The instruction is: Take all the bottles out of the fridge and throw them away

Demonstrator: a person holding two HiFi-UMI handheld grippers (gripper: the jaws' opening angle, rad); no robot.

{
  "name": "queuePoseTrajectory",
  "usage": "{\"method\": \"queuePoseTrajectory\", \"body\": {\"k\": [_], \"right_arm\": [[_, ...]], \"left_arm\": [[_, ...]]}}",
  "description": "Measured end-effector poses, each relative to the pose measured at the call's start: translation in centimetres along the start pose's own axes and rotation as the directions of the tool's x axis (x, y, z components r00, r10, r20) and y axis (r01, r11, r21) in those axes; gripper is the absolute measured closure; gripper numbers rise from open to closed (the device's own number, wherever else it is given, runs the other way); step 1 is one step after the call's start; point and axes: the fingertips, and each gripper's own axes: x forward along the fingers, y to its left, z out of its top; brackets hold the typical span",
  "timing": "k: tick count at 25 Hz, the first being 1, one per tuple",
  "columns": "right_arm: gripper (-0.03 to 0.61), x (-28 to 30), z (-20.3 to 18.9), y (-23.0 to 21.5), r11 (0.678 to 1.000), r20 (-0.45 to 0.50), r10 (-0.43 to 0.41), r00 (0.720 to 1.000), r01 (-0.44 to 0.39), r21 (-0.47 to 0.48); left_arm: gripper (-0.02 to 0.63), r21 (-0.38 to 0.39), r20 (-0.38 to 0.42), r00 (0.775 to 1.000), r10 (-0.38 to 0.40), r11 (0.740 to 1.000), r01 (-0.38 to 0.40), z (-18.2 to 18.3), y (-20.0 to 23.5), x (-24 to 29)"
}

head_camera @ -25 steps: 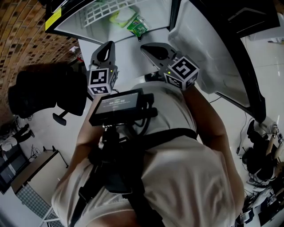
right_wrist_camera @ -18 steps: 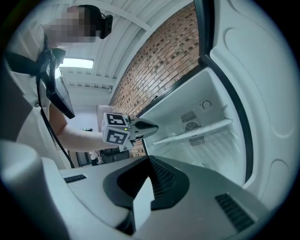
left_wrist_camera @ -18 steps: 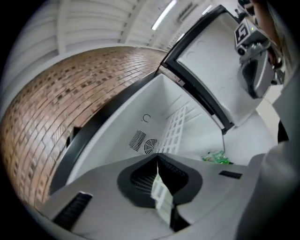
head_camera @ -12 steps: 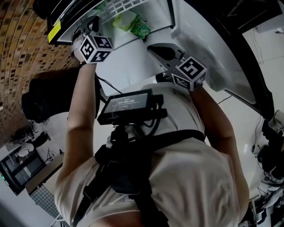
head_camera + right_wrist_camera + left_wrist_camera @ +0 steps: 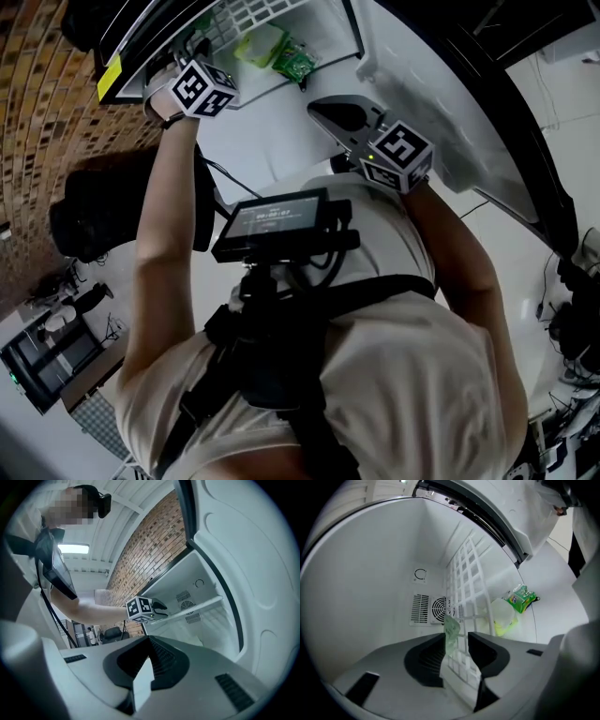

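Lattice shelf, crinkly green packet, round vent, smooth fridge wall

No legible text anywhere. Characters on chest-mounted screen too small to read. Print on green packet in fridge blurred. Print on yellow sticker at fridge edge unreadable.

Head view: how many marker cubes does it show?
2: the left cube at upper left, by the fridge shelf; the right cube right of centre, before the fridge door. None seems hidden.
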Motion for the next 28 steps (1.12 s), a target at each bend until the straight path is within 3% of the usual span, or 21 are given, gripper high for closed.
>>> {"method": "queuePoseTrajectory", "body": {"k": [7, 16, 21, 24, 28], "right_arm": [[0.578, 0.0, 0.0, -0.3, 1.0, 0.001, 0.002, 1.0, -0.002, 0.006], [0.578, -0.6, -0.1, -1.4, 0.999, 0.0, -0.03, 1.0, 0.03, 0.028], [0.578, -0.7, -0.1, -1.9, 0.999, -0.008, -0.044, 0.999, 0.044, 0.03], [0.578, -1.0, -0.1, -2.0, 0.998, -0.01, -0.055, 0.998, 0.056, 0.036], [0.578, -1.4, -0.3, -2.3, 0.997, -0.015, -0.067, 0.998, 0.068, 0.039]], "left_arm": [[0.452, 0.001, -0.017, 1.0, -0.001, 1.0, 0.001, 0.2, 0.7, 1.5], [0.451, 0.06, -0.03, 0.999, 0.025, 0.998, -0.023, 0.7, 1.0, 3.1], [0.491, 0.038, -0.023, 1.0, 0.002, 0.999, -0.001, 1.1, 1.3, 3.8], [0.581, 0.046, -0.035, 0.999, -0.008, 0.999, 0.01, 0.4, 0.7, 4.5], [0.595, 0.045, -0.032, 0.999, 0.017, 0.999, -0.016, 0.0, 0.6, 4.4]]}}
